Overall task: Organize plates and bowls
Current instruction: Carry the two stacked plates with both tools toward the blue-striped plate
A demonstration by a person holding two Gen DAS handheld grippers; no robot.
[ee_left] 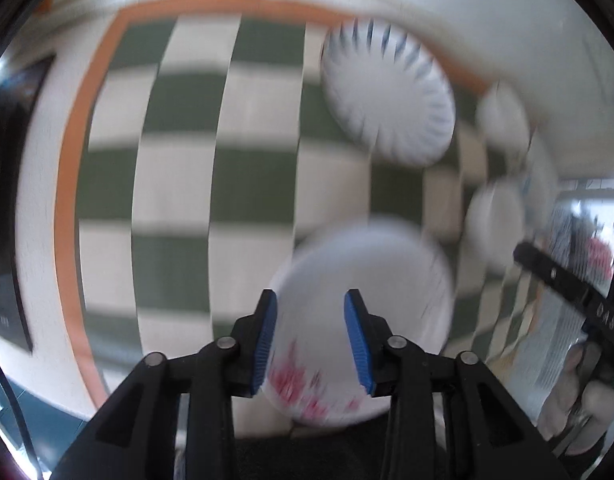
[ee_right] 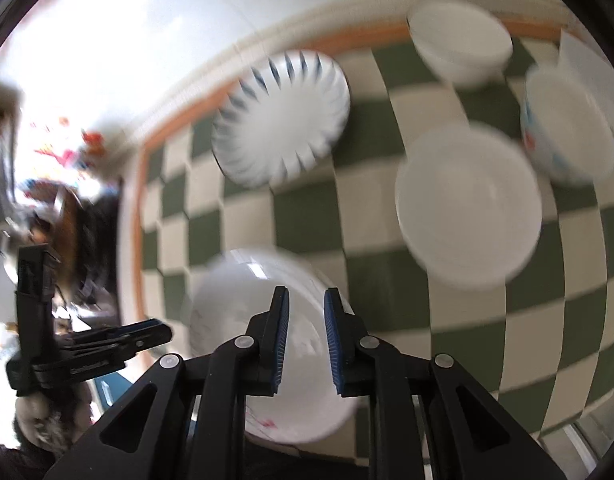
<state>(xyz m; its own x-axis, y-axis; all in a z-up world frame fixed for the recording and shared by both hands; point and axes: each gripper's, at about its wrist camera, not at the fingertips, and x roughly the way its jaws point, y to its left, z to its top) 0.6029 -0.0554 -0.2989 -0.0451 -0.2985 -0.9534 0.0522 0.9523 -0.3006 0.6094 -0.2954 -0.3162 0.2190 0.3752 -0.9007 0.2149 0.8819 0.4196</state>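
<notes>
Left gripper (ee_left: 310, 336) and right gripper (ee_right: 306, 338) hang over a white plate with red markings (ee_left: 359, 280), both with jaws apart and nothing between the pads.

The blue pads of each gripper stand clear of the plate, which lies at the near edge of the green-and-white checked cloth (ee_left: 179, 184); whether either pad brushes its rim the blur does not let me tell. A second plate with blue rays around its rim (ee_right: 281, 120) lies farther off, toward the cloth's orange border. In the right wrist view a plain white bowl (ee_right: 469, 204) sits to the right of the near plate, a bowl with a coloured pattern on its side (ee_right: 567, 124) just beyond it, and another white bowl (ee_right: 461, 40) at the far edge.
</notes>
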